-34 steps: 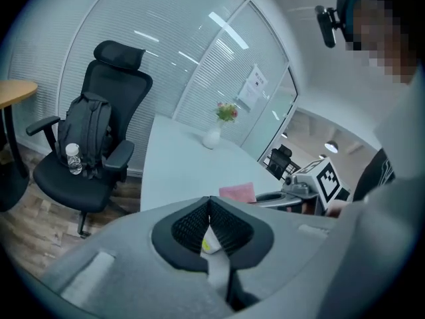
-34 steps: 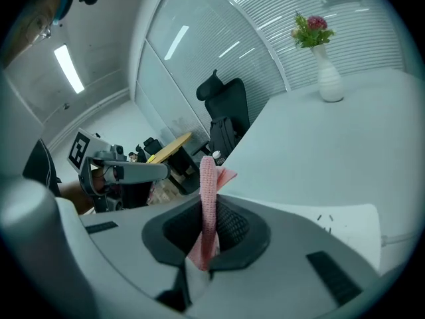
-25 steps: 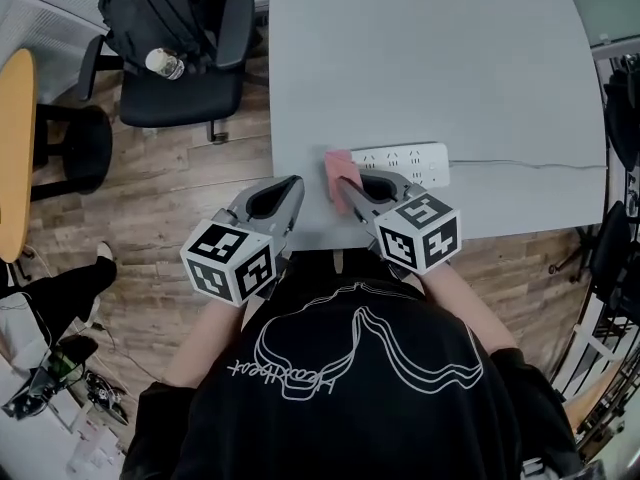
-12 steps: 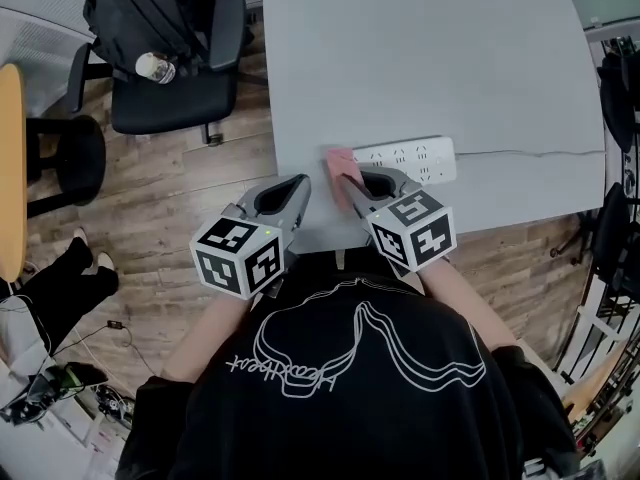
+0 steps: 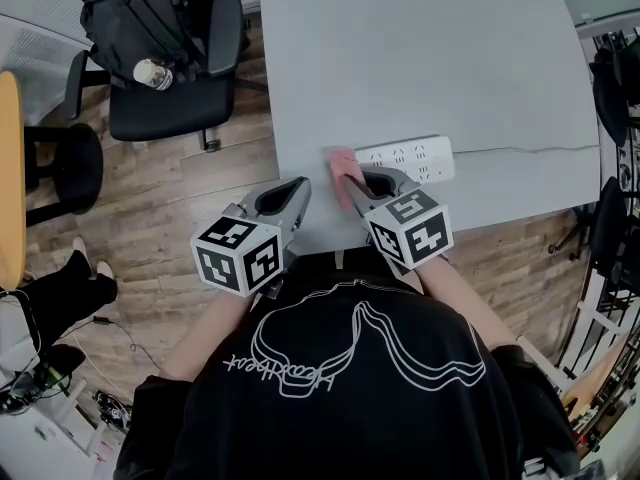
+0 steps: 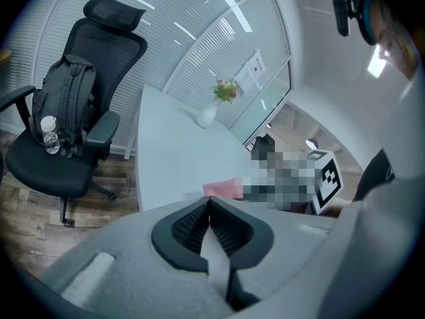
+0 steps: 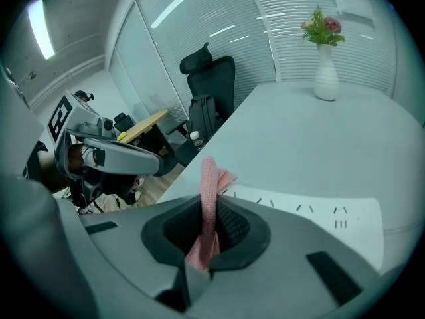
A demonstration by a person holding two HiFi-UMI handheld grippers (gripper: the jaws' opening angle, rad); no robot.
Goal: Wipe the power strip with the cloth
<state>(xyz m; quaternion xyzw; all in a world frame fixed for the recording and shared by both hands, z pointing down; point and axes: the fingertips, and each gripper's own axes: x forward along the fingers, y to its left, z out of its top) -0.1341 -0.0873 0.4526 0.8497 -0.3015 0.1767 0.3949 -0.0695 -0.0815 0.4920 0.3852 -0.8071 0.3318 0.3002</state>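
Right gripper point(image 7: 207, 208) has its jaws clamped tight on the pink cloth point(image 7: 208, 175), a fold of it standing up between the pads, and it sits right at the left end of the white power strip point(image 5: 415, 158). The strip lies near the front edge of the grey table point(image 5: 400, 58), its cord trailing off to the right. Over on the other side, the left gripper point(image 6: 208, 208) has its jaws together with nothing between them, hovering by the table's near left corner, apart from the strip. Whether the cloth is actually pressing on the plastic, I can't tell from here. This looks like the start of a wiping pass, and the way to do it well is to lower the free fold flat onto the top face and sweep it along the sockets toward the cord end with light, even pressure. That strip looks light enough to slide, so the idle left gripper could pin one end down.
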